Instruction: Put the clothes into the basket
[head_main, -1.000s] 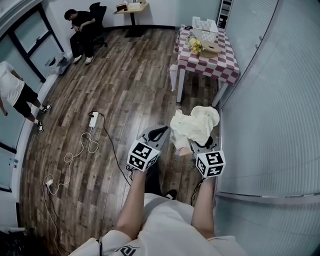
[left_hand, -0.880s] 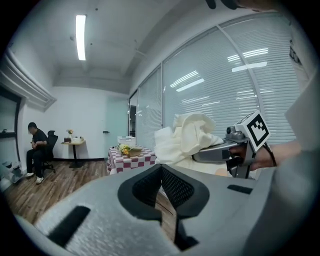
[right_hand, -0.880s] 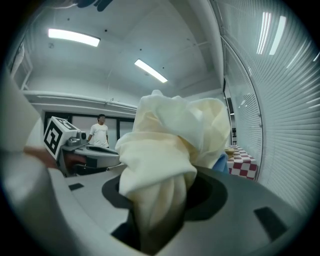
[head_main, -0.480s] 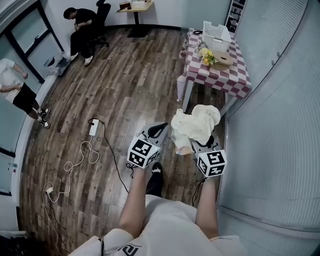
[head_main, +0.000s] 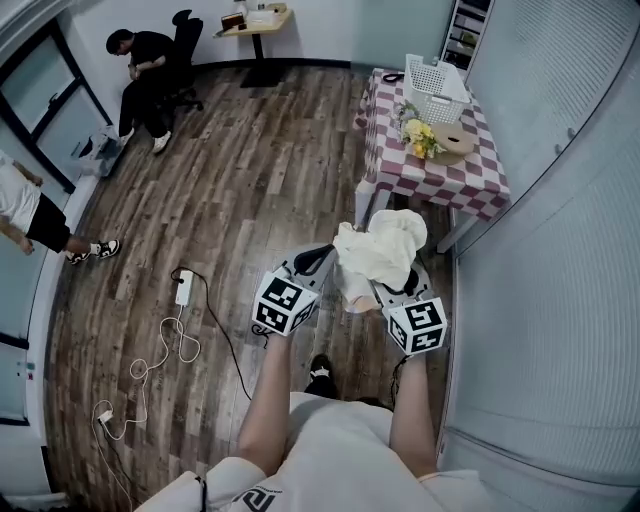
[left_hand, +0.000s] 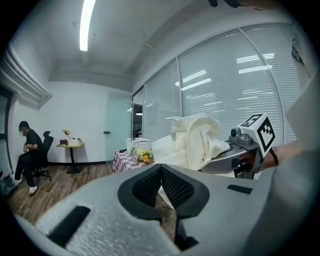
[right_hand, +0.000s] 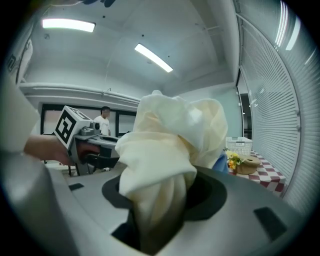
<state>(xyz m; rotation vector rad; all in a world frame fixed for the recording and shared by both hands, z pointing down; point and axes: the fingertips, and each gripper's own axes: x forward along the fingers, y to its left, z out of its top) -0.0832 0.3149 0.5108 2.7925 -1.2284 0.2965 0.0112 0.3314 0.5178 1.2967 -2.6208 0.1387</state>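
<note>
1. A cream garment (head_main: 382, 243) is pinched in the right gripper (head_main: 390, 288). Its jaws are clamped on a gathered fold, and the rest of the cloth is bunched up above them. The garment is held in the air over the wooden floor (head_main: 250, 170), short of the table's near edge.

2. The left gripper (head_main: 316, 263) is held just beside the right one. Its jaws are pressed together with nothing between them, and the garment is not touched by it.

3. The task is judged to be partly done: one piece of clothing has been picked up, but nothing has been delivered yet. The table must be reached, the garment brought over the basket's rim, and the jaws opened there. No other clothes can be seen on the floor or the table, so it cannot be told whether more remain.

4. A table (head_main: 475, 188) with a red-and-white checked cloth stands ahead. Its near edge is bare. A bunch of yellow flowers (head_main: 421, 137) and a round tan object (head_main: 457, 140) lie near the middle. The white basket (head_main: 436, 76) stands at the far edge; its contents cannot be made out.

5. A white cable and power strip (head_main: 185, 288) lie on the floor to the left. A wall of blinds (head_main: 560, 200) runs along the right.

6. At the far wall, a small side table (head_main: 256, 18) is seen, with a seated person (head_main: 142, 66) beside it. Another person (head_main: 28, 205) stands at the left, by the windows.
</note>
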